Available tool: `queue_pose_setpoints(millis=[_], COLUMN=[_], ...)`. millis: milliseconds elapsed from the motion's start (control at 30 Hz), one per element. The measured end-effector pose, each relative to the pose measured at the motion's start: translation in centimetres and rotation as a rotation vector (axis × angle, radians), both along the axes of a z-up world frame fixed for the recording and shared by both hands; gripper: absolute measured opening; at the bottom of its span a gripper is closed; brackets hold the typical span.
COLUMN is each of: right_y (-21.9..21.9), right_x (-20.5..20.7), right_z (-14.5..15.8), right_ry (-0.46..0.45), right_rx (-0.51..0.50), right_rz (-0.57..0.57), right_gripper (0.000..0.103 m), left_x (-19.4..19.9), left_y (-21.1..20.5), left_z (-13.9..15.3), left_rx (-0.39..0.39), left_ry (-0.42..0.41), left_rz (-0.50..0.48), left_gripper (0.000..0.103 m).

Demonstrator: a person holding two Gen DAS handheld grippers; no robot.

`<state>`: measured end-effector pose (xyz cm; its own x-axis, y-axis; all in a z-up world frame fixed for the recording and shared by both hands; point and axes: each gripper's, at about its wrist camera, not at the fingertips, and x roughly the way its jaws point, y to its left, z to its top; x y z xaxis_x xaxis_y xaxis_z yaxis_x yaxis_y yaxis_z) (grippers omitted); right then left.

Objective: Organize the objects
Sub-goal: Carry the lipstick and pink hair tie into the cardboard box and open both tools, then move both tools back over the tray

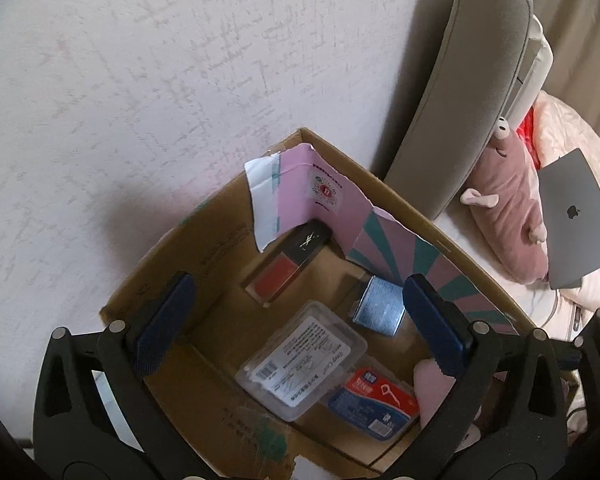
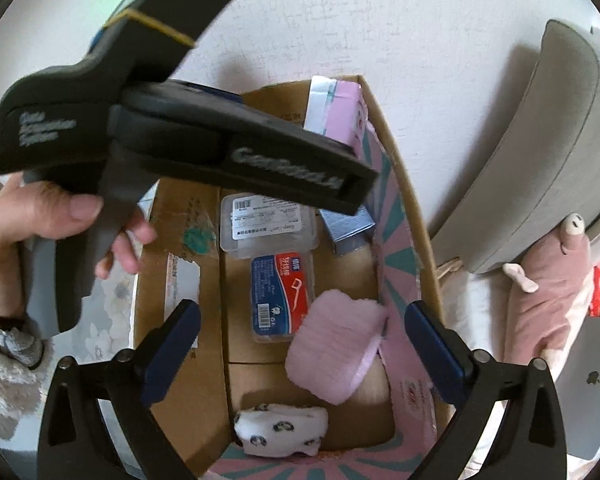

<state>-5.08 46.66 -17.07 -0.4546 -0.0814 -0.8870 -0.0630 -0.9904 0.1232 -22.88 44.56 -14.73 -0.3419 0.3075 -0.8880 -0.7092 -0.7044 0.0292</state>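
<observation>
- Pale textured wall [image 1: 140, 80] behind; cardboard box [image 1: 148, 280] stands against it, beside a grey padded headboard [image 1: 480, 80] and a bed.
- Left gripper [image 1: 300, 320]: jaws spread wide, nothing between the pads, hovering over the open box. Released.
- Right gripper [image 2: 300, 348]: jaws likewise spread wide, empty, above the near end of the box. Released.
- Left hand [image 2: 60, 216] shows in the right wrist view, wrapped on its gripper's handle; fuzzy grey cuff below.
- Nearest on the box floor: white patterned sock [image 2: 282, 434], lying loose.
- Next: pink fluffy pad [image 2: 336, 348], leaning against the pink-and-teal inner liner [image 2: 396, 264].
- Then a blue-and-red floss pick box [image 2: 282, 294], flat, touching the clear plastic case [image 2: 268, 224] beyond it.
- Blue woven-look small box [image 1: 380, 310] beside the liner, apart from the clear case.
- Farthest in: red-and-black cosmetic tube [image 1: 288, 268], lying in the far corner under the folded pink flap [image 1: 300, 196].
- Outside, on the bed: pink plush toy [image 1: 508, 216] and a grey laptop [image 1: 576, 220], closed.
</observation>
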Motion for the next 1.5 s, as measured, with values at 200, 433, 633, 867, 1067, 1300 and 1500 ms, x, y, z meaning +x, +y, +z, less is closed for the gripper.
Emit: queue_pose_setpoints(millis=[200,433,633,867,1067,1300,1500], right_y=[-0.2,-1.8,-6.4,-13.4,-16.9,-20.5,-21.9], right_x=[1.7,3.3,4.0,3.9,3.9,4.9,5.8], right_z=[3.7,7.9,11.3,12.9,11.9,9.7,9.7], right_ry=[0.05,0.148,0.273,0.347,0.347,0.351,0.412], right_rx=[0.022,0.065,0.1,0.094,0.045,0.031,0.011], right_rz=[-0.028,-0.016,0.004,0.097,0.116,0.097,0.093], right_gripper=[0.101,0.102,0.102,0.102,0.102,0.102,0.102], left_x=[1.9,5.7,8.8,11.6,14.1,17.1,18.5], left_y=[-2.0,-8.8,-16.4,-26.2,-34.6,-41.9,-44.9], left_z=[3.1,9.5,14.2,16.5,16.2,14.4,13.1], left_rx=[0.008,0.113,0.186,0.22,0.212,0.214,0.23], left_ry=[0.013,0.076,0.167,0.248,0.295,0.341,0.364], left_rz=[0.02,0.085,0.191,0.355,0.516,0.66,0.71], left_gripper=[0.103,0.103,0.103,0.103,0.103,0.103,0.103])
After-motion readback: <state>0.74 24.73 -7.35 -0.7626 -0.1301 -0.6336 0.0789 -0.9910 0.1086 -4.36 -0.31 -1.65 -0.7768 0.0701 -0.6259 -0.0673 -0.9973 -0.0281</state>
